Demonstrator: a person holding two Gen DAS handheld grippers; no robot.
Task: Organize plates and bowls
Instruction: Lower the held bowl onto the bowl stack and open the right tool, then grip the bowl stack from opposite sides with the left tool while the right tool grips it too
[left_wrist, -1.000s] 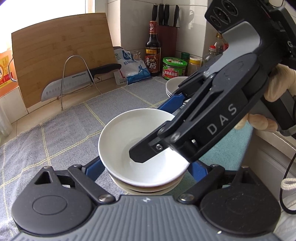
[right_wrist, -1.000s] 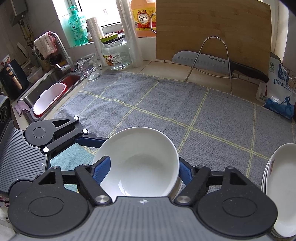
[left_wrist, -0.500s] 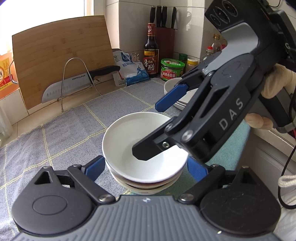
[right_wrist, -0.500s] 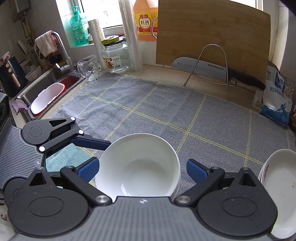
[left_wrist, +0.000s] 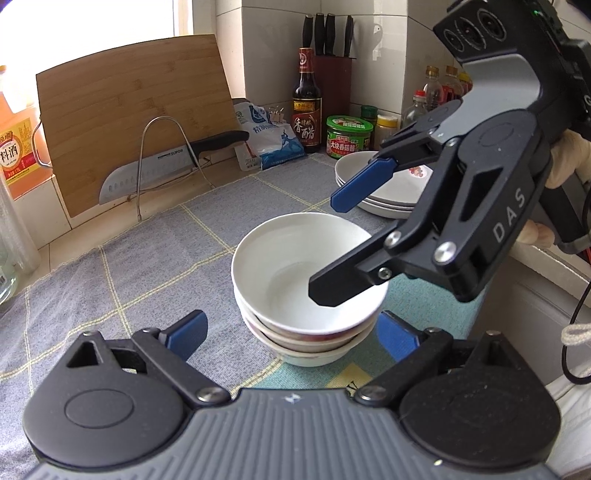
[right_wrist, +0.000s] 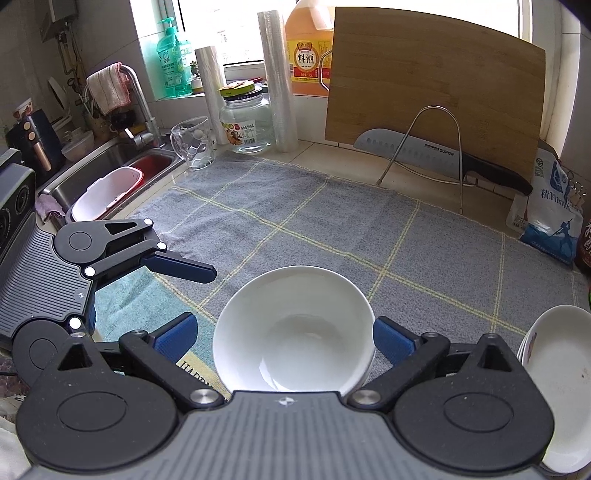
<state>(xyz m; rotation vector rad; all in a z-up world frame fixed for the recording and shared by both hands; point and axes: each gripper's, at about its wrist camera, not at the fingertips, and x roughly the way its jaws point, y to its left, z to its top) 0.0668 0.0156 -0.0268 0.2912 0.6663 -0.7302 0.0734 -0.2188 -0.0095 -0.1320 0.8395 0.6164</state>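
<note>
Looking along the left gripper (left_wrist: 291, 330), its jaws are opening and stand clear on either side of the bowl stack (left_wrist: 308, 291); the pads do not touch it. The stack, three nested bowls with a white one on top, sits on the grey mat (left_wrist: 147, 266) directly ahead and between the fingers. The right gripper (left_wrist: 334, 245) comes in from the right above the stack, jaws spread wide, one finger over the top bowl's far rim and the other hanging over its hollow; neither appears to press on it. Behind it, a plate stack (left_wrist: 384, 192) sits near the jars at the back of the tabletop.

Turning to the right wrist view, the right gripper (right_wrist: 282, 341) brackets the top bowl (right_wrist: 293, 328), with a visible gap at each blue pad, so nothing is held. The left gripper (right_wrist: 186, 291) shows at the left edge, just beside the bowls. The plate stack (right_wrist: 561, 373) lies at the right, apart from the bowls.

Judgement: the bowls look settled and released. Both hands are about equally near them, while the plates lie on the right hand's side, so any plate move would fall to that hand.
</note>
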